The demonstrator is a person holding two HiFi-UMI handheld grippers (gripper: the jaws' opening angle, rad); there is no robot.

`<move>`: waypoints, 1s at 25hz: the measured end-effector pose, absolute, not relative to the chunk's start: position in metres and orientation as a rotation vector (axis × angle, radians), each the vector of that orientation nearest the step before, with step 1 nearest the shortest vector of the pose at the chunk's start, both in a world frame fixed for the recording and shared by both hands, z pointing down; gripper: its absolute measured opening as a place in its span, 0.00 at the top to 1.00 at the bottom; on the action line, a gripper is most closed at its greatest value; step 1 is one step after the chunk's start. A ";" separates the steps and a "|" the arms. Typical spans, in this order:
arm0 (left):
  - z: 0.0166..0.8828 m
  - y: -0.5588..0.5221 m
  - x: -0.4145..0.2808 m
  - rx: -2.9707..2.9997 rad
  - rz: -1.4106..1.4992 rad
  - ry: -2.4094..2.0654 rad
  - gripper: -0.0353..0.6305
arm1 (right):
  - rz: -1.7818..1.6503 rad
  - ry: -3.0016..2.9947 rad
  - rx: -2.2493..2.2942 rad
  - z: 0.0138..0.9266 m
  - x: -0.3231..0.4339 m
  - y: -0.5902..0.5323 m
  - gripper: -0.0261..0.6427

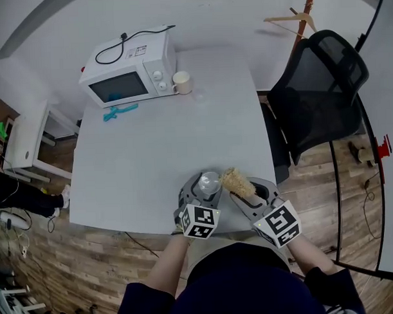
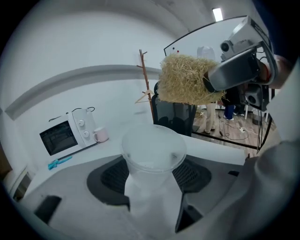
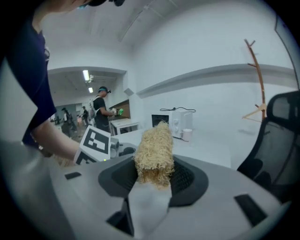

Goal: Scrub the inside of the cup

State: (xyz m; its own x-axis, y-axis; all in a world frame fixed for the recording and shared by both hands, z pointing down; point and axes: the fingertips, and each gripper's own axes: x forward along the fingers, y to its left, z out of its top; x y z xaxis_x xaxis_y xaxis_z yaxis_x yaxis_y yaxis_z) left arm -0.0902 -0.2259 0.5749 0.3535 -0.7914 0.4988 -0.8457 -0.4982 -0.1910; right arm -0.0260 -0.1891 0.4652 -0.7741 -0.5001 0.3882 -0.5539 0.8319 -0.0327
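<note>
A clear plastic cup [image 2: 153, 157] stands upright between the jaws of my left gripper [image 2: 152, 187], which is shut on it. In the head view the cup [image 1: 209, 182] is held above the near edge of the table, in the left gripper [image 1: 205, 188]. My right gripper [image 3: 152, 180] is shut on a tan loofah scrubber [image 3: 153, 154], which sticks out past the jaws. From the head view the scrubber [image 1: 238, 182] lies just right of the cup, held in the right gripper [image 1: 249, 193]. Seen from the left gripper, the scrubber [image 2: 185, 79] hangs above and right of the cup's rim.
A white microwave [image 1: 127, 75] stands at the table's [image 1: 170, 141] far left, a pale mug [image 1: 182, 83] beside it and a teal tool [image 1: 119, 112] in front. A black office chair [image 1: 317, 97] stands at the right. A wooden coat stand [image 1: 302, 14] is behind it.
</note>
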 end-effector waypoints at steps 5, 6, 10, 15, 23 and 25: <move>0.559 -0.217 -0.089 2.571 0.970 -1.540 0.50 | -0.179 -2.528 0.542 0.464 -0.043 -0.178 0.69; 0.556 -0.215 -0.089 2.582 0.990 -1.541 0.50 | -0.246 -2.498 0.503 0.464 -0.045 -0.176 0.69; 0.548 -0.213 -0.088 2.608 1.051 -1.549 0.50 | -0.460 -2.387 0.347 0.469 -0.051 -0.168 0.69; 0.541 -0.211 -0.086 2.652 1.197 -1.555 0.50 | -0.714 -2.229 0.186 0.480 -0.055 -0.161 0.69; 0.538 -0.212 -0.086 2.668 1.370 -1.555 0.50 | -1.004 -1.977 0.010 0.487 -0.060 -0.170 0.69; 0.538 -0.211 -0.084 2.675 1.426 -1.539 0.51 | -1.071 -1.888 -0.051 0.491 -0.059 -0.172 0.69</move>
